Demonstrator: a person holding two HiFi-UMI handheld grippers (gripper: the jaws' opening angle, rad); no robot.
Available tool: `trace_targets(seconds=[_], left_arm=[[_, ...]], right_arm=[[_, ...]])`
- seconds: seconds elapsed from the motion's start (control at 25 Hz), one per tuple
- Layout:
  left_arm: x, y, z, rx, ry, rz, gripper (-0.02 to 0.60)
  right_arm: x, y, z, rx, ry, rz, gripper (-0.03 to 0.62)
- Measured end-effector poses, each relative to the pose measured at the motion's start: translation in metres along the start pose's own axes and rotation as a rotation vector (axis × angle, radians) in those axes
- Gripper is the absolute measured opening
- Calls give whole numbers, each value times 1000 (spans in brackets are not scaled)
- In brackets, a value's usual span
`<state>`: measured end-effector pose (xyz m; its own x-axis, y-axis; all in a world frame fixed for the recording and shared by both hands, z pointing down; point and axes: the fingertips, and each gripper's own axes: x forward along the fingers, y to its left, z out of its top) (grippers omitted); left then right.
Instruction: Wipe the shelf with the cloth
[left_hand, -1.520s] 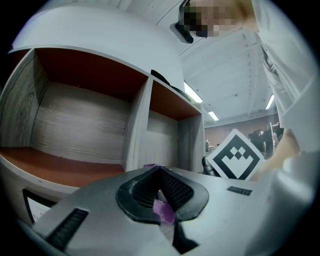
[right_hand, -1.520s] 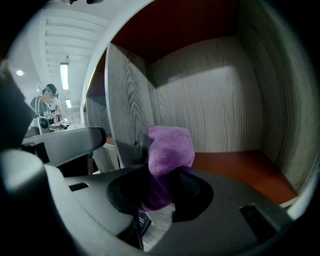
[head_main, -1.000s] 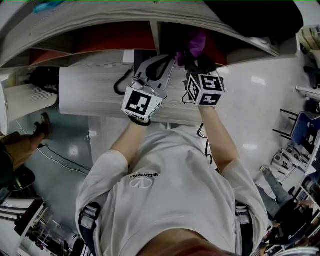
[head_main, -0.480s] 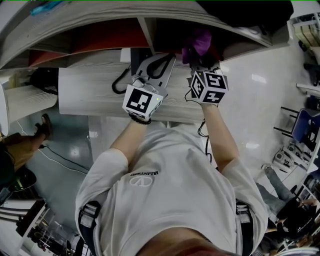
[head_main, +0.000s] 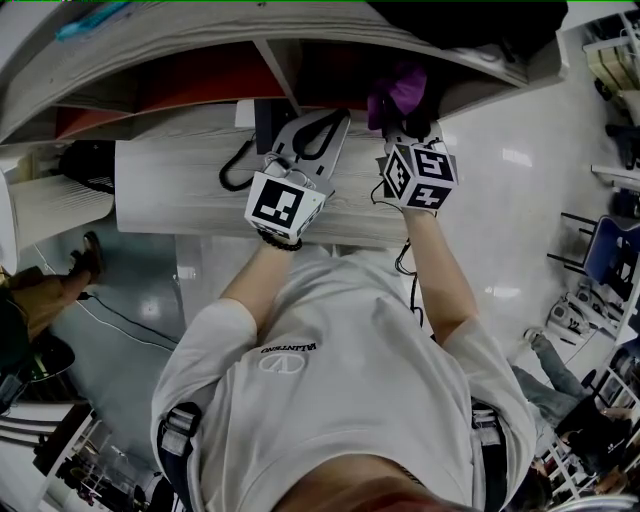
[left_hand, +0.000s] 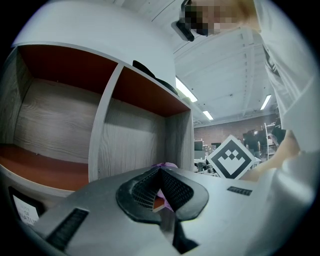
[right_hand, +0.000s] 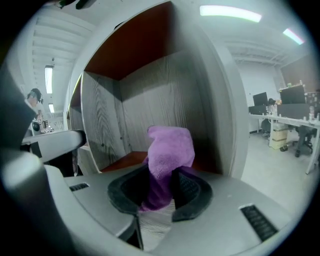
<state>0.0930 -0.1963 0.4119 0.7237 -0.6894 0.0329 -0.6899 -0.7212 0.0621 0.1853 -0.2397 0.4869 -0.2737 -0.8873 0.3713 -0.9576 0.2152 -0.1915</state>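
Observation:
The purple cloth (head_main: 401, 88) (right_hand: 169, 148) is bunched upright between the jaws of my right gripper (head_main: 402, 124) (right_hand: 161, 186), which is shut on it. It sits at the mouth of the right shelf compartment (right_hand: 131, 102), which has grey wood-grain walls and a red-brown floor and ceiling. My left gripper (head_main: 336, 118) (left_hand: 160, 171) rests just left of it, in front of the shelf divider (left_hand: 102, 127). Its jaws are shut with nothing between them. A bit of the cloth (left_hand: 169, 165) shows behind its tips.
The shelf (head_main: 200, 75) has a second compartment to the left. A grey wood-grain ledge (head_main: 170, 190) runs below the grippers. A dark bag (head_main: 470, 22) and a teal object (head_main: 95, 18) lie on the shelf top. A cable (head_main: 120, 315) crosses the floor at left, and a chair (head_main: 610, 255) stands at right.
My right gripper has shifted slightly to the right with the cloth. The left gripper has hardly moved.

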Motion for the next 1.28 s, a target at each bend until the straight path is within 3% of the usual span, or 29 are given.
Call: trace_targets(seconds=[0.88, 1.28], left_arm=[[2, -14, 2, 11, 2, 13, 0], [-9, 2, 3, 3, -9, 27, 0]], right_arm=[[-16, -21, 1, 50, -29, -40, 103], [-16, -13, 9, 71, -57, -56, 103]])
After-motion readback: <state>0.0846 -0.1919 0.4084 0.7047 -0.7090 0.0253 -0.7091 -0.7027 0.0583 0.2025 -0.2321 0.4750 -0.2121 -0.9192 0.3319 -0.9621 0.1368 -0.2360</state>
